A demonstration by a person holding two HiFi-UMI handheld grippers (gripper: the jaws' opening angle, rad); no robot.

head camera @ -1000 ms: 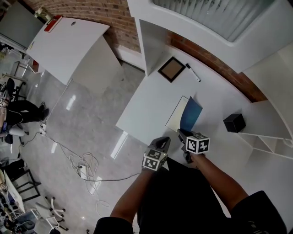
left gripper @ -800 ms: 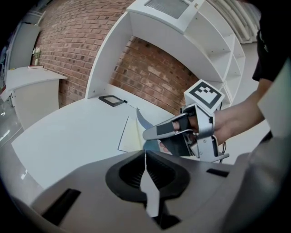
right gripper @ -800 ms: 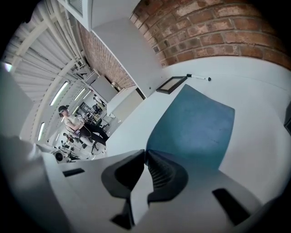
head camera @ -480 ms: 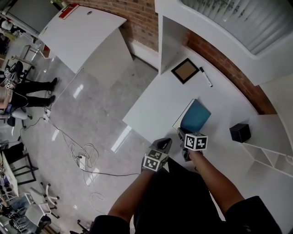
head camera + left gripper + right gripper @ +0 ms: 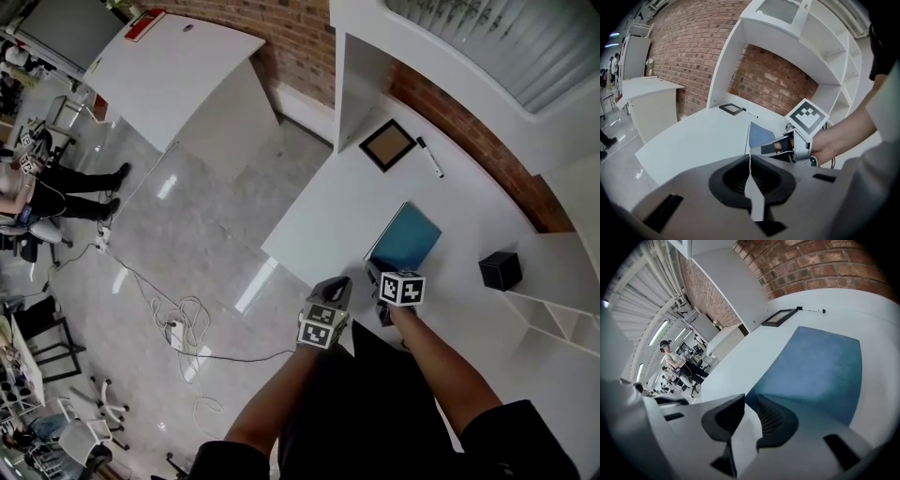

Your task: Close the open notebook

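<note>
- The white table point(image 5: 319, 211) carries the blue notebook point(image 5: 406, 236), whose cover lies down flat. To my eye it's closed, or all but.
- The right gripper point(image 5: 373, 271) sits at the notebook's near corner. Its jaws have just been opening and pinch nothing, so only drawing away seems left.
- The left gripper point(image 5: 749, 159) is clenched on nothing, just beside.
</note>
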